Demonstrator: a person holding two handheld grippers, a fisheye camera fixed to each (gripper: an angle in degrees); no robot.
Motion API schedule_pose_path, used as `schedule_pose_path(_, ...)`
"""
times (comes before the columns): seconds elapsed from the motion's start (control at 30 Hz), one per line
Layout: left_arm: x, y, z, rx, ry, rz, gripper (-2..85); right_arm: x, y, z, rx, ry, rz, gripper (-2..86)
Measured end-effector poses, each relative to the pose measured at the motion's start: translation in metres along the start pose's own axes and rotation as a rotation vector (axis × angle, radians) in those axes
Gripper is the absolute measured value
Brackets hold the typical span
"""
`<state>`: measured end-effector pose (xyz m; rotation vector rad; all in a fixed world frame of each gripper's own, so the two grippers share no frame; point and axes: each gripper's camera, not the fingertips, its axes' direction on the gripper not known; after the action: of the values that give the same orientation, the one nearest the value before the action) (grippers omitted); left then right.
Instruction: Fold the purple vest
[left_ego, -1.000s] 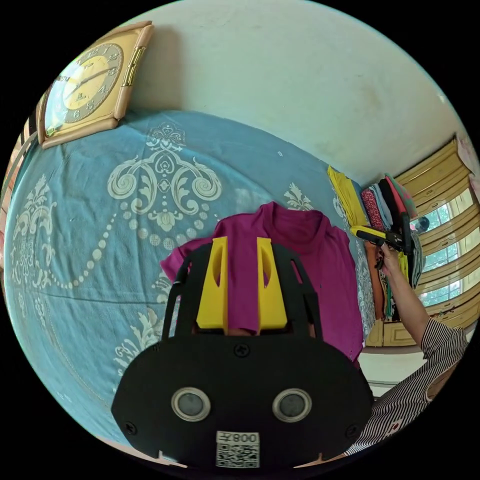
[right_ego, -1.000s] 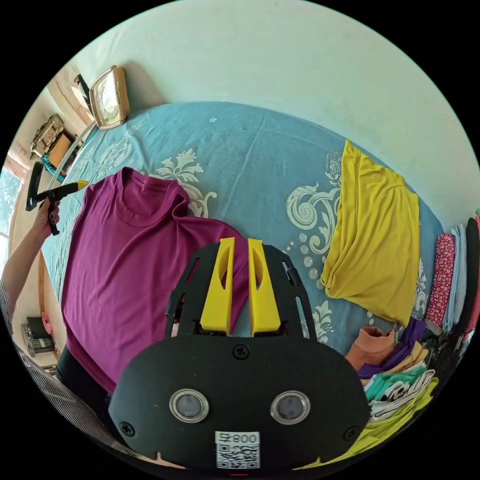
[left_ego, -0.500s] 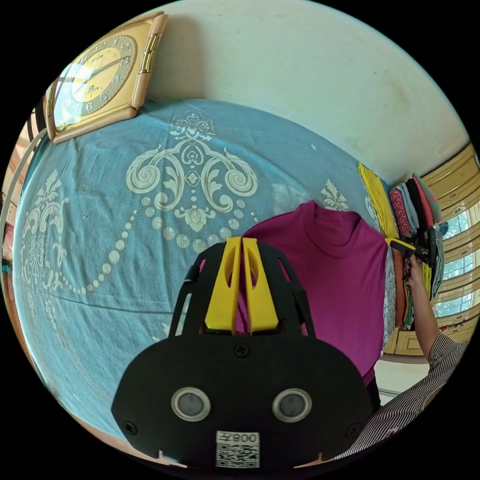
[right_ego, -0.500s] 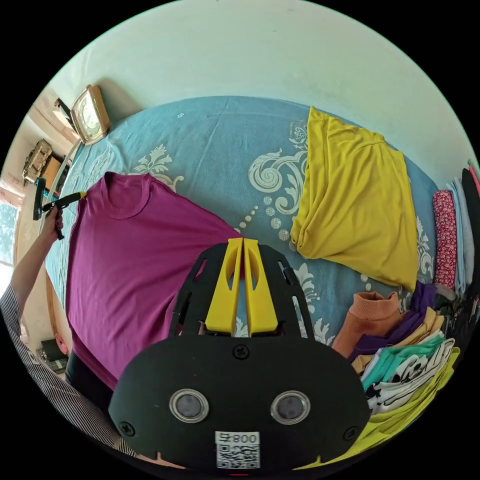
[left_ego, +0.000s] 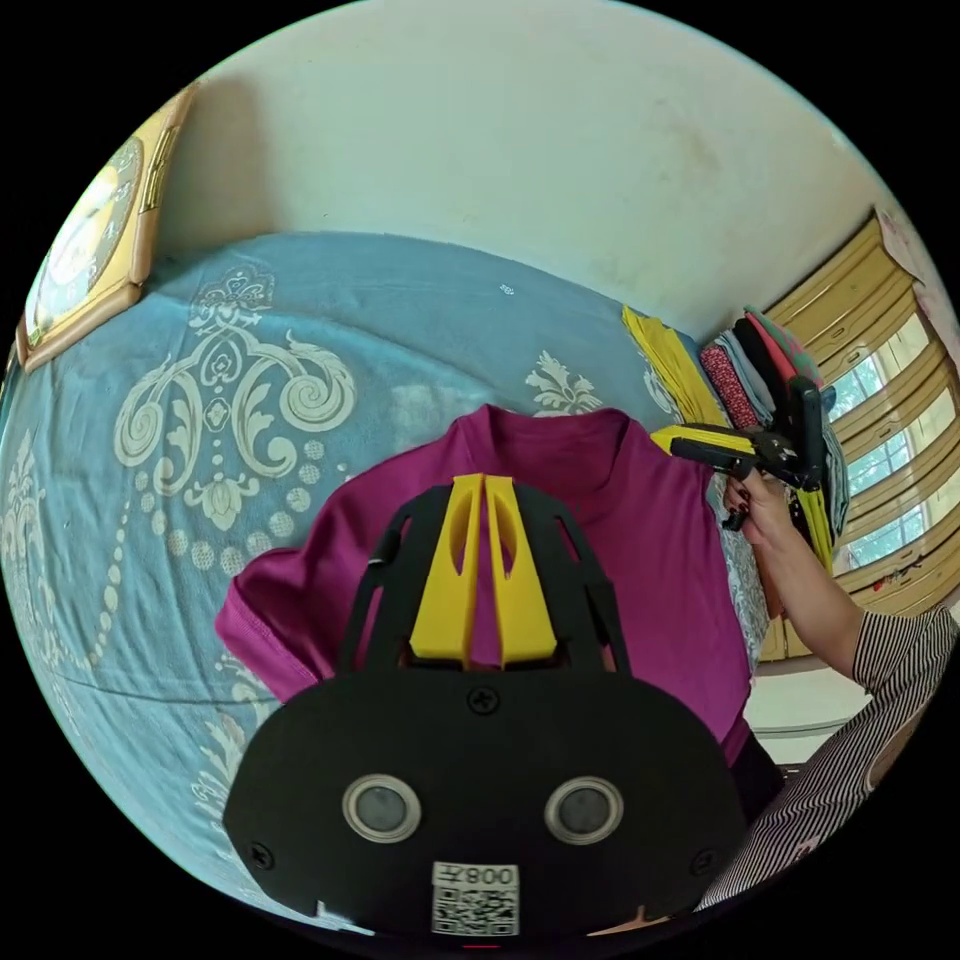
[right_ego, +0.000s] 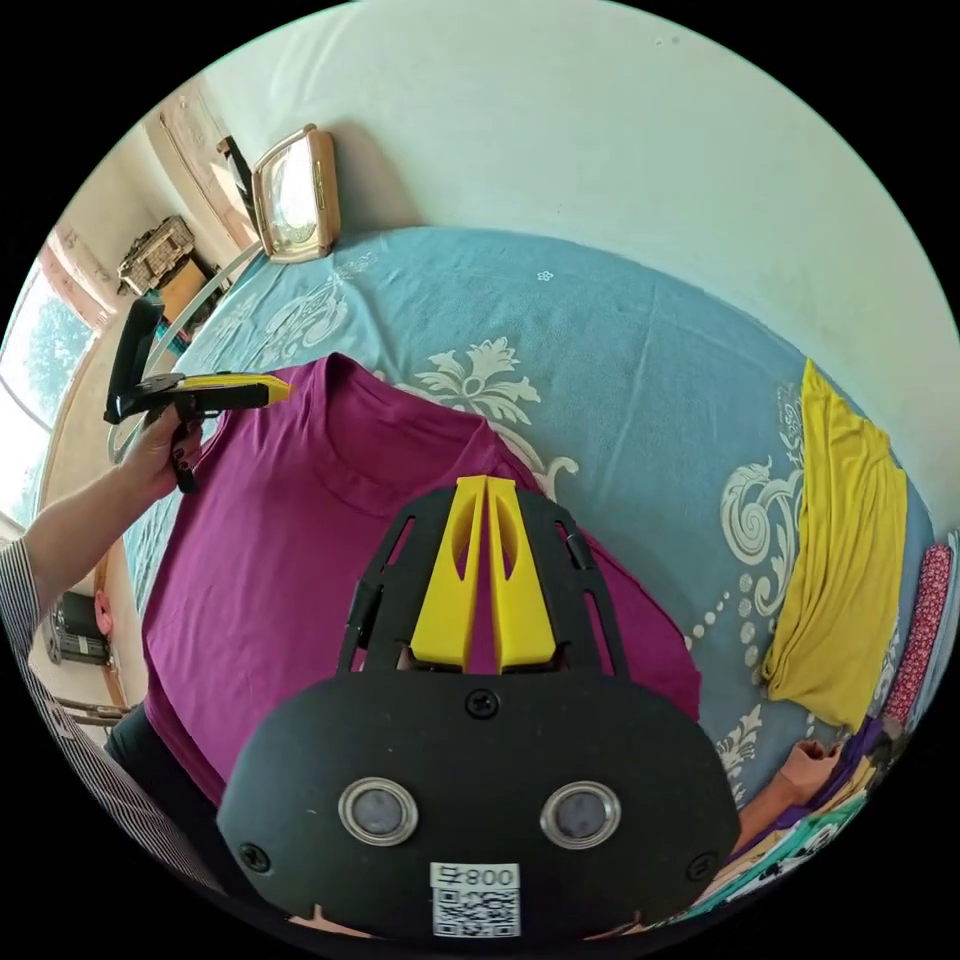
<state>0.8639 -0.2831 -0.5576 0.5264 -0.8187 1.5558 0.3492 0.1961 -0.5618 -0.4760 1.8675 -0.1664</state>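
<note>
Purple-magenta knit fabric, the purple vest (left_ego: 640, 540), lies spread flat on the blue bedspread with its pale scrollwork pattern (left_ego: 200, 420), its round neckline toward the wall and its hem hanging over the near edge of the bed by your striped sleeve (left_ego: 860, 740).

Your left tongs (left_ego: 486, 500) have their yellow jaws pressed together at the tips, above the left shoulder area of the vest; whether any cloth is pinched between them you cannot tell from the left gripper view. In the right gripper view the same tongs (right_ego: 270, 388) sit at the vest's far shoulder edge, held in your left hand (right_ego: 160, 455).

Your right tongs (right_ego: 486, 500) are likewise clenched tip to tip over the vest's chest, below the neckline; a grip on the fabric cannot be confirmed. In the left gripper view they (left_ego: 670, 438) meet the vest's other shoulder, with your right hand (left_ego: 755, 505) behind them.

A folded yellow garment (right_ego: 840, 560) lies on the bedspread well apart from the vest, beside a stack of folded clothes (left_ego: 770, 370). A square gold-framed wall clock (right_ego: 295, 195) leans against the wall at the bed's far corner.
</note>
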Motion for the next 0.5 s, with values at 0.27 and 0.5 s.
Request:
schedule_pose_path(0.27,0.019,-0.064,0.043,-0.041,-0.081,-0.022,0.2,0.009,-0.035,0.040,-0.028,0.073,0.065,0.0)
schedule_pose_path(0.5,0.042,-0.084,0.045,0.003,-0.056,-0.024,0.1,0.015,-0.007,0.032,0.030,0.037,0.083,0.0)
